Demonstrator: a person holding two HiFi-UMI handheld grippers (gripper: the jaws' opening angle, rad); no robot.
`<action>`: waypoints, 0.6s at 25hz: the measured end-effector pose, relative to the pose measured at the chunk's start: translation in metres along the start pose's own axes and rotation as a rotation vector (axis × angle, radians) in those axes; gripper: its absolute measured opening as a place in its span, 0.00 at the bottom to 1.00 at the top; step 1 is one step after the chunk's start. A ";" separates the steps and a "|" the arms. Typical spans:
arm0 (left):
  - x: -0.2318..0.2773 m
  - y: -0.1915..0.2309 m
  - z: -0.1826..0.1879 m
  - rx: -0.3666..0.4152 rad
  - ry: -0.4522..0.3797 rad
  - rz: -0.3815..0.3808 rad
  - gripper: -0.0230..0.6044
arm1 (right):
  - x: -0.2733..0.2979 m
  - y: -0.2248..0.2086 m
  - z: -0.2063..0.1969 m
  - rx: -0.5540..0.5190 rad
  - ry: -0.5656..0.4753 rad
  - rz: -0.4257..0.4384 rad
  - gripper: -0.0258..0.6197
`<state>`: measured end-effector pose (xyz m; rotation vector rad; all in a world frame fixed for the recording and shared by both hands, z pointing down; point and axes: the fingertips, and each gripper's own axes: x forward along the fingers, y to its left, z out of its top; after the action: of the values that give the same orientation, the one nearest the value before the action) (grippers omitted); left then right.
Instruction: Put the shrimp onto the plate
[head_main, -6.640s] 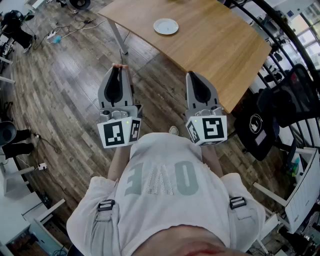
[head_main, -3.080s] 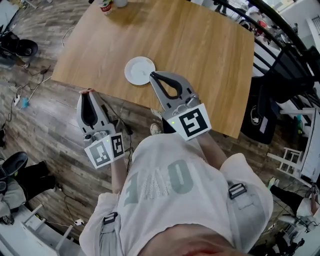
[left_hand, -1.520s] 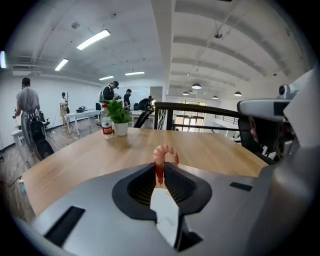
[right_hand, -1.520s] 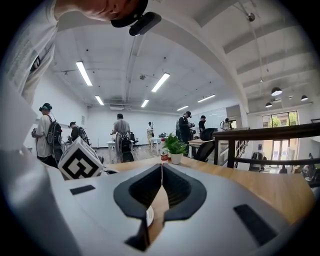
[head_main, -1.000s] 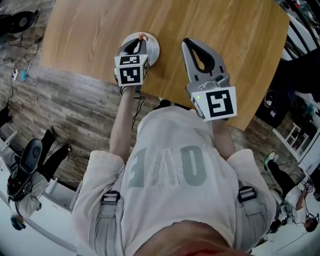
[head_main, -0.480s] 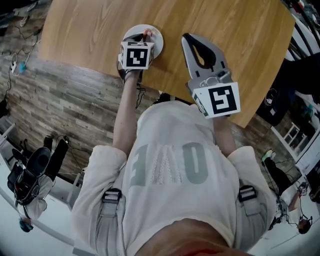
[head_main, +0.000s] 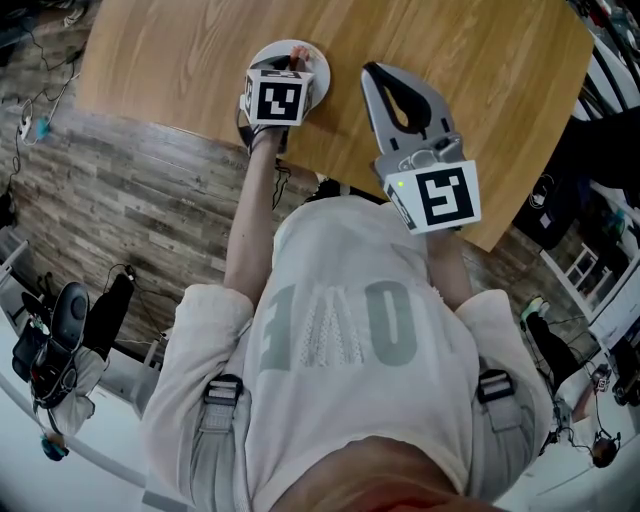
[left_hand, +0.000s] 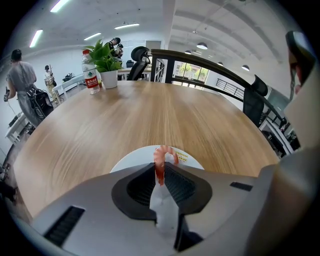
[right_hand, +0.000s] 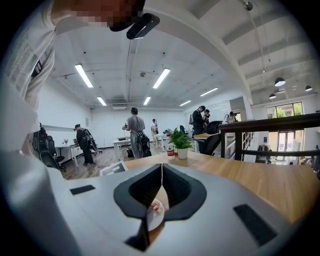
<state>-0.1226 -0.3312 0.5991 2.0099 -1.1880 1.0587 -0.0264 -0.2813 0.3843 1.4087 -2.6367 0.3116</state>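
Observation:
A small white plate (head_main: 313, 68) lies near the front edge of the wooden table (head_main: 480, 70). My left gripper (head_main: 293, 62) hangs over the plate, shut on a pink curled shrimp (left_hand: 160, 159). In the left gripper view the shrimp sticks out of the closed jaws just above the plate (left_hand: 192, 159); whether it touches the plate is unclear. My right gripper (head_main: 378, 76) hovers over the table to the right of the plate, shut with nothing in it. In the right gripper view, the plate (right_hand: 157, 214) shows through the opening below my right gripper's closed tips (right_hand: 161, 168).
A water bottle (left_hand: 91, 78) and a potted plant (left_hand: 105, 61) stand at the table's far end. Black chairs (head_main: 575, 180) and a railing lie to the right. People (left_hand: 20, 82) stand farther back in the room. Wood flooring (head_main: 120, 170) lies to the left of the table.
The person has walked up to the table, and the left gripper has carried the shrimp over the plate. In the last second it moved a little farther over the plate.

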 end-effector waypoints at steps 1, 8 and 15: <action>0.000 0.000 -0.002 -0.002 0.001 0.002 0.13 | -0.001 0.001 0.000 -0.006 0.000 0.002 0.07; -0.006 -0.005 -0.003 -0.020 -0.008 -0.020 0.17 | -0.006 0.006 -0.001 -0.041 -0.001 0.025 0.07; -0.023 -0.013 0.012 -0.040 -0.079 -0.023 0.18 | -0.013 0.009 0.004 -0.017 -0.016 0.027 0.07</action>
<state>-0.1131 -0.3246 0.5720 2.0462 -1.2139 0.9450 -0.0268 -0.2670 0.3762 1.3779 -2.6668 0.2815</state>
